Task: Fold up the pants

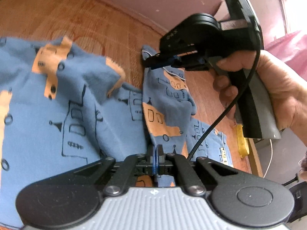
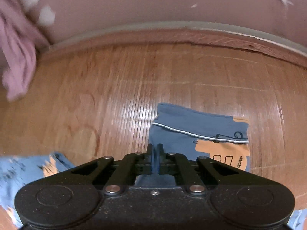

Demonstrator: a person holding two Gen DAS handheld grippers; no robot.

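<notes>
Your pants point(image 1: 80, 103) are soft and light, so they bend and droop wherever you do not hold them. Most of the blue cloth lies bunched on the wooden worktop point(image 1: 80, 25), with one part lifted up between your two tools. The left gripper point(image 1: 157, 151) has its jaws pinched tight on a fold of the cloth. The right gripper point(image 1: 153, 61) has its jaws pinched tight too, on the leg end with the thin white line near its hem. In the right wrist view that hem point(image 2: 199, 132) hangs just past the jaws. Thin cloth like this can slip, so I think you should hold by the thick stitched edges and keep them pulled flat.
</notes>
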